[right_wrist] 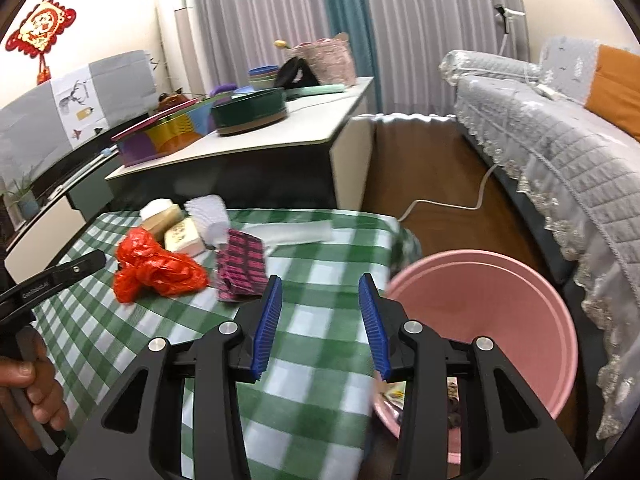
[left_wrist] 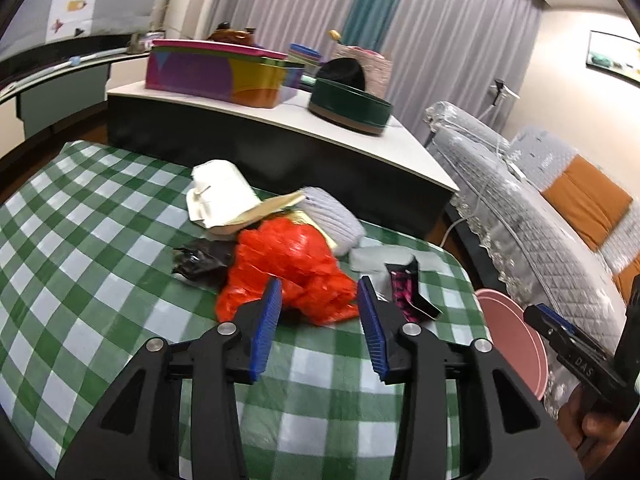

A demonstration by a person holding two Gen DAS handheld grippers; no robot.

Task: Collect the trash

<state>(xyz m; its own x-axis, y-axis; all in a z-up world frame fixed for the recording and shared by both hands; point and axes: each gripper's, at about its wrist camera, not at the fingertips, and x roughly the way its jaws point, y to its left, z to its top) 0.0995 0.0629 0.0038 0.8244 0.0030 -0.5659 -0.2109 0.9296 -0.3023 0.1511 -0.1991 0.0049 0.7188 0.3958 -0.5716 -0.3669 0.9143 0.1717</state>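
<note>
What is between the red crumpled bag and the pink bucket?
In the right wrist view, a pink-and-black patterned packet lies between the red bag and the pink bucket, then bare checked tablecloth.

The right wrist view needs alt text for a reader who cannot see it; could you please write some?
The right gripper hangs open and empty over a green checked tablecloth, beside a pink bin off the table's right edge. Further back lie a crumpled red plastic bag and a pink-and-black wrapper.

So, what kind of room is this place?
Most likely a home living room: a sofa under a quilted cover, long curtains, and a low table with a checked cloth.
</note>
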